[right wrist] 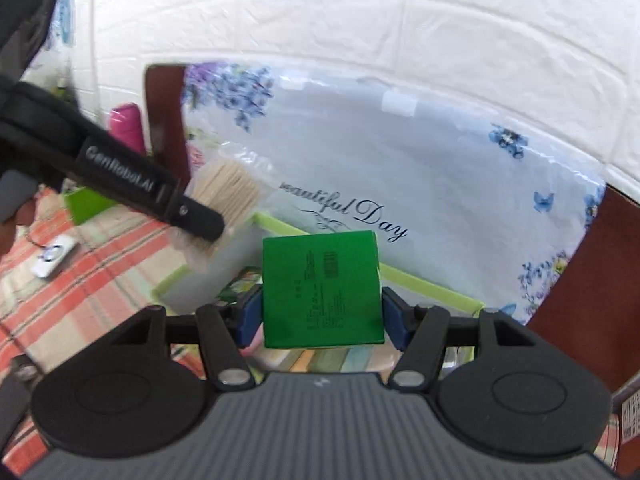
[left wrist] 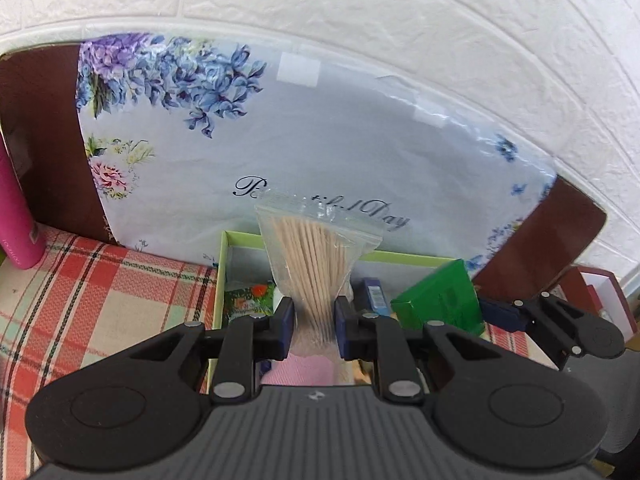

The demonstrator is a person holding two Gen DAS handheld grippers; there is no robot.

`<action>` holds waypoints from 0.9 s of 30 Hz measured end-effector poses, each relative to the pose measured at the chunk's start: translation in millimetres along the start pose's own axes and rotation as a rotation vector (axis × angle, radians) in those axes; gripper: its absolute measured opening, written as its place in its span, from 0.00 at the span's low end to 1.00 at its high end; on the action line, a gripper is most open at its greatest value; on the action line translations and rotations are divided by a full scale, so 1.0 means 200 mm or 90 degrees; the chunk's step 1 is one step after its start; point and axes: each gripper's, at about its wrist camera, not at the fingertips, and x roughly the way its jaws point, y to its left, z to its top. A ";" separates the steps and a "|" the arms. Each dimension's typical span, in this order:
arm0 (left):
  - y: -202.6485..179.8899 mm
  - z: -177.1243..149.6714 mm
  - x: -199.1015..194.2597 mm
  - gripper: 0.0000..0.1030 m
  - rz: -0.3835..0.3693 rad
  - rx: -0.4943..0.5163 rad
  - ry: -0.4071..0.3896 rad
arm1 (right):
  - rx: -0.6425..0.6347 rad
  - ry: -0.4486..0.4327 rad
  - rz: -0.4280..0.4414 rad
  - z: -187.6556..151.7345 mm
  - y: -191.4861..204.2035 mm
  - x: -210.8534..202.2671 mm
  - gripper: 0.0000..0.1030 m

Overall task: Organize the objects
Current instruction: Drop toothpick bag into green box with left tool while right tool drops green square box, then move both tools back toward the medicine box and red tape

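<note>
A clear bag of thin wooden sticks point(left wrist: 316, 252) stands upright between the blue pads of my left gripper point(left wrist: 314, 320), pinched at its lower half and held above a shallow light-green-rimmed box point(left wrist: 224, 264). My right gripper point(right wrist: 322, 312) is shut on a green carton point(right wrist: 320, 280), its pads against both sides, over the same box rim point(right wrist: 424, 284). From the right wrist view, the left gripper's finger point(right wrist: 200, 220) and the stick bag point(right wrist: 232, 188) appear up and to the left. The green carton point(left wrist: 440, 300) also shows at the right of the left wrist view.
Inside the box lie a floral packet point(left wrist: 244, 296) and a blue pack point(left wrist: 374, 296). A large flowered package point(left wrist: 320, 140) leans against the white wall behind. A pink bottle point(left wrist: 16, 216) stands left on the plaid cloth point(left wrist: 100, 288). A small white device point(right wrist: 54, 260) lies left.
</note>
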 end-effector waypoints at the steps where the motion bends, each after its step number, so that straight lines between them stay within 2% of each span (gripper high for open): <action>1: 0.02 -0.02 0.05 0.55 -0.002 0.000 0.006 | -0.002 0.000 -0.001 -0.01 0.00 0.05 0.63; 2: 0.04 -0.04 0.09 0.67 0.008 -0.005 0.027 | -0.005 0.006 0.004 -0.02 0.00 0.10 0.84; 3: 0.06 -0.07 0.13 0.70 0.031 -0.012 0.046 | -0.010 0.031 0.007 -0.04 0.00 0.15 0.95; 5: 0.09 -0.15 0.15 0.69 0.045 -0.020 0.066 | -0.021 0.068 -0.002 -0.11 0.01 0.20 0.95; 7: 0.12 -0.22 0.11 0.69 0.028 -0.039 0.067 | -0.031 0.064 -0.003 -0.20 0.02 0.17 0.95; 9: 0.12 -0.29 0.02 0.70 0.023 -0.028 0.033 | -0.033 0.054 -0.007 -0.30 0.03 0.09 0.95; 11: 0.10 -0.33 -0.04 0.71 0.046 -0.031 0.033 | -0.015 0.050 -0.011 -0.38 0.04 0.00 0.95; 16: 0.08 -0.42 -0.19 0.71 0.053 -0.086 0.023 | 0.059 0.089 0.004 -0.53 0.06 -0.16 0.95; 21: -0.01 -0.44 -0.29 0.71 0.124 -0.069 0.046 | 0.082 0.076 -0.010 -0.54 0.05 -0.32 0.97; 27: -0.08 -0.51 -0.40 0.72 0.149 -0.057 0.057 | 0.134 0.048 -0.020 -0.54 0.02 -0.51 1.00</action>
